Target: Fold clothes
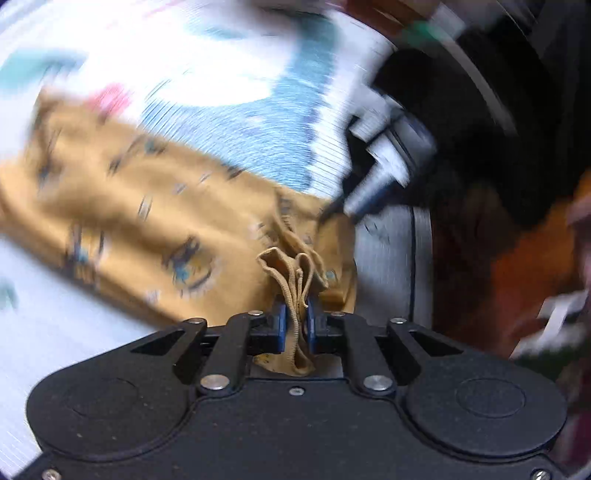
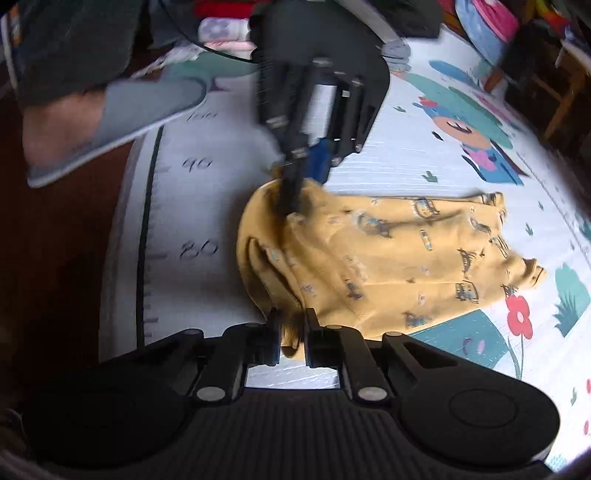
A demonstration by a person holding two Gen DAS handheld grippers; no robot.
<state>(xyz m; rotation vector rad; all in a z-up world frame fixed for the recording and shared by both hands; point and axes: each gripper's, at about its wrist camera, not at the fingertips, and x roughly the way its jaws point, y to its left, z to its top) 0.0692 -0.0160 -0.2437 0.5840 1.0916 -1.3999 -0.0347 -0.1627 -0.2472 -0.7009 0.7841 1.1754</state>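
Left wrist view: motion blur throughout; prints on the mustard garment (image 1: 155, 206) and play mat (image 1: 229, 88) smeared, illegible. Dark mass at upper right unresolved. Right gripper (image 1: 334, 212) at centre right blurred; its fingertip contact cannot be read.

Right wrist view: left gripper (image 2: 291, 206) blurred, its tips buried in cloth. Slippered foot (image 2: 110, 118) cut off at left edge. Piled fabrics (image 2: 225, 31) along top edge indistinct.

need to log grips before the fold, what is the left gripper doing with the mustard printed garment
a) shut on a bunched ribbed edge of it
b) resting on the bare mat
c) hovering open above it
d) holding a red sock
a: in the left wrist view the left gripper has its blue pads closed on a bunched ribbed edge of the mustard garment.
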